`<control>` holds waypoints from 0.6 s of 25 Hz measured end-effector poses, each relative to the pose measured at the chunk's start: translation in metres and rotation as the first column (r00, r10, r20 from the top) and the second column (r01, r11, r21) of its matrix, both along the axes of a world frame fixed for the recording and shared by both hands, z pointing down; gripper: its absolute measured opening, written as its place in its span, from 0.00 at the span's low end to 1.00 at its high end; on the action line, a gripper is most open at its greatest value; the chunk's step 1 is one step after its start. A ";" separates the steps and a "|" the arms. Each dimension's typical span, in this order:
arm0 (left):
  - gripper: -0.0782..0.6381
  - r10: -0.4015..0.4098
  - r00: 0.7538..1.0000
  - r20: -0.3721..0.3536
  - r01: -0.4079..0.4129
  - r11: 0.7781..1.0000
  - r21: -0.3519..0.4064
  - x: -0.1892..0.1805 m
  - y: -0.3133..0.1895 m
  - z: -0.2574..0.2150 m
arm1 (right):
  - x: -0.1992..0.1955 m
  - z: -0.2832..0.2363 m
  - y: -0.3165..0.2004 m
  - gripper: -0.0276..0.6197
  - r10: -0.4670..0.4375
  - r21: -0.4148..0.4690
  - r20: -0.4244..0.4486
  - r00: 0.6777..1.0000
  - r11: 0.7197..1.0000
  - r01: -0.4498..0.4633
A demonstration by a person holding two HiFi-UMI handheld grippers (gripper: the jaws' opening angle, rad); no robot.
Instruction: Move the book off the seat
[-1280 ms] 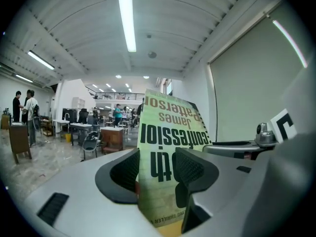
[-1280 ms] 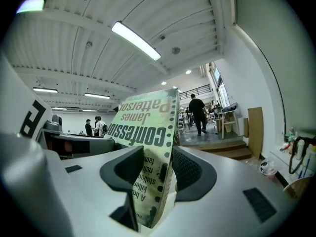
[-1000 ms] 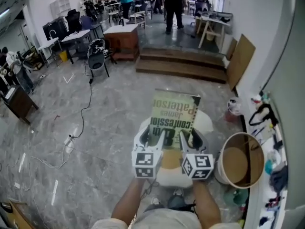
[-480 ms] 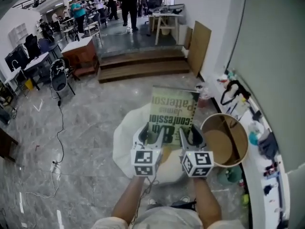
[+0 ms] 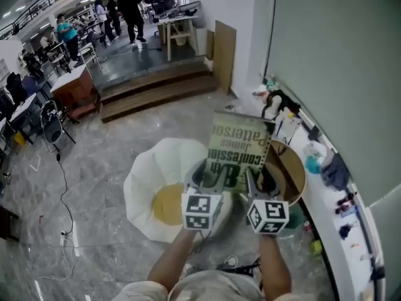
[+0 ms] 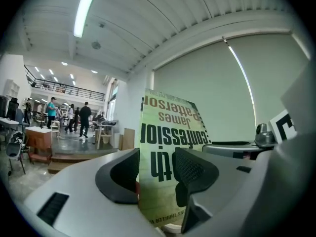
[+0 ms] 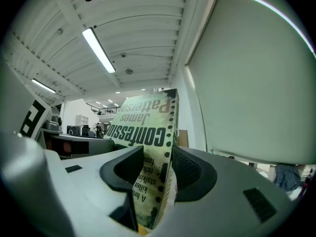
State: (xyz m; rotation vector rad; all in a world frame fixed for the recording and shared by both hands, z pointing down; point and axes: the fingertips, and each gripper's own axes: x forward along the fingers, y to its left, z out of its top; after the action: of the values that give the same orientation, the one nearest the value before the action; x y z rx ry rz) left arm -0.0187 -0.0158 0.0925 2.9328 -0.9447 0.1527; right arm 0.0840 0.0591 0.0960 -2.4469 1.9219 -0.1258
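We clamp the book (image 5: pixel 241 148) by its near edge in the left hand-held gripper (image 5: pixel 205 175) and the right hand-held gripper (image 5: pixel 262 180), long axis toward 12 o'clock, seat (image 5: pixel 149 175) at 9 o'clock.

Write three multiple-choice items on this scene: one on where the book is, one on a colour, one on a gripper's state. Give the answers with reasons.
1. The book is:
A. flat on the floor
B. held up by the left gripper and the right gripper
C. on the steps

2. The middle of the seat is:
A. red
B. blue
C. yellow

3. The left gripper is:
A. shut on the book
B. open and empty
C. shut on a cable

Answers:
1. B: the head view shows the book upright in both grippers, clear of the floor.
2. C: a yellow patch sits inside the seat's white rim.
3. A: the left gripper view shows both pads pressed on the book's cover.
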 end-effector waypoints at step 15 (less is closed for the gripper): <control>0.43 0.130 0.990 0.044 -0.130 0.991 -0.010 0.188 0.073 0.022 | 0.178 0.023 0.086 0.34 0.139 -0.001 0.046 0.989 0.990 -0.140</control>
State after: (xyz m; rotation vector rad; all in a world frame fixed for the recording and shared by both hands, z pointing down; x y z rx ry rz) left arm 0.1691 0.0575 0.1143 2.9964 -0.7556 0.2281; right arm 0.2616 0.1450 0.1188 -2.5432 1.7253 -0.1741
